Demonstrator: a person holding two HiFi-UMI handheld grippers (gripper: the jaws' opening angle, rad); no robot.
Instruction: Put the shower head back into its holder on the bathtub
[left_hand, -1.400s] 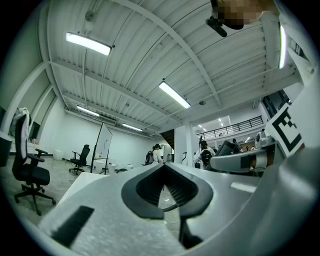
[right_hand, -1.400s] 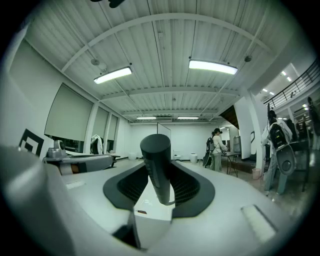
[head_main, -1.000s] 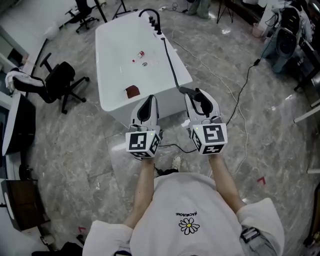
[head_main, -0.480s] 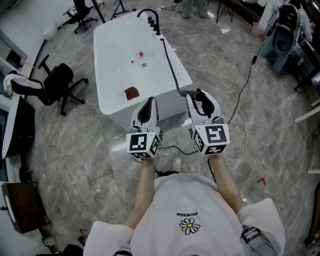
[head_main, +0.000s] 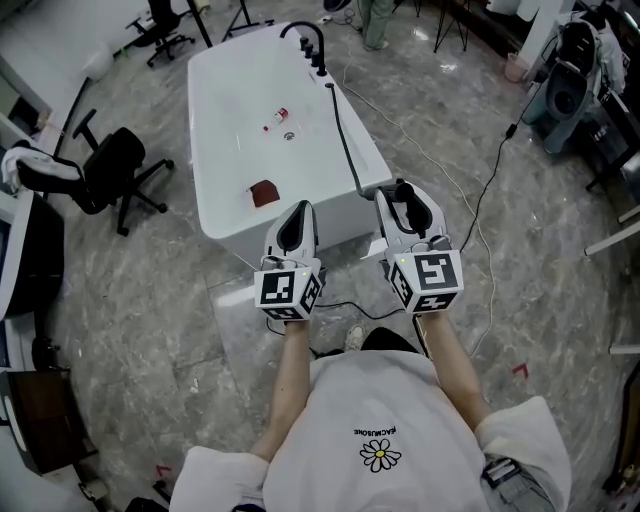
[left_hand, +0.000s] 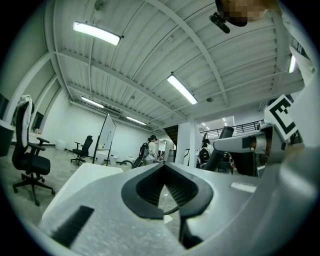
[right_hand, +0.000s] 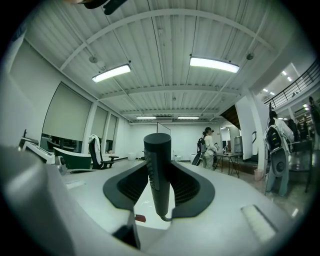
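Observation:
The black shower head (right_hand: 158, 150) stands upright between the jaws of my right gripper (right_hand: 159, 165), which is shut on its handle. In the head view the right gripper (head_main: 402, 197) hovers at the near right corner of the white bathtub (head_main: 225, 150). The black hose (head_main: 342, 125) runs along the tub's right rim up to the black faucet and fittings (head_main: 308, 42) at the far end. My left gripper (head_main: 293, 222) is shut and holds nothing, just before the tub's near wall; its jaws (left_hand: 164, 167) meet at the tips.
In the tub lie a small red-and-white item (head_main: 281, 110) and a dark red piece (head_main: 263, 192) near the drain (head_main: 290, 132). A black office chair (head_main: 115, 165) stands left of the tub. Cables (head_main: 480, 200) cross the floor to the right. A person (right_hand: 206, 145) stands far off.
Both grippers have moved a little forward toward the tub's near end, the right one still carrying the shower head. Neither pair of jaws has changed.

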